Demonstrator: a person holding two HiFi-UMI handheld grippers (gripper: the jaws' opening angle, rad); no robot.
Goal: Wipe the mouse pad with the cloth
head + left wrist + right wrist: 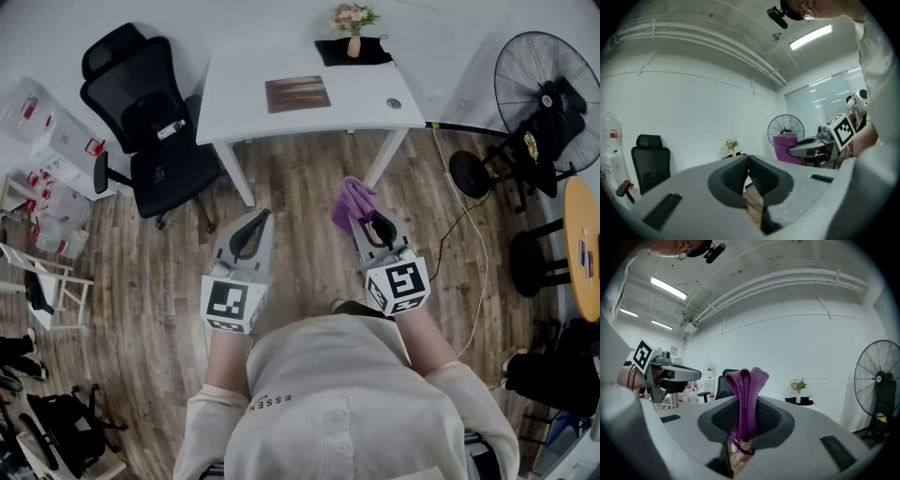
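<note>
A purple cloth [353,202] hangs folded from my right gripper [370,223], which is shut on it, out over the wooden floor in front of the white desk [234,103]. In the right gripper view the cloth [746,394] stands up between the pads. The brown mouse pad [297,94] lies flat in the middle of the desk, well ahead of both grippers. My left gripper [253,228] is level with the right one, shut with nothing in it; its pads [740,174] meet at the tips. The left gripper view also shows the cloth [784,146] off to the right.
A vase of flowers [353,23] stands on a black mat [373,52] at the desk's far right. A black office chair [150,122] is left of the desk, a standing fan [544,94] to the right, with a cable [473,234] across the floor. Clutter lines the left wall.
</note>
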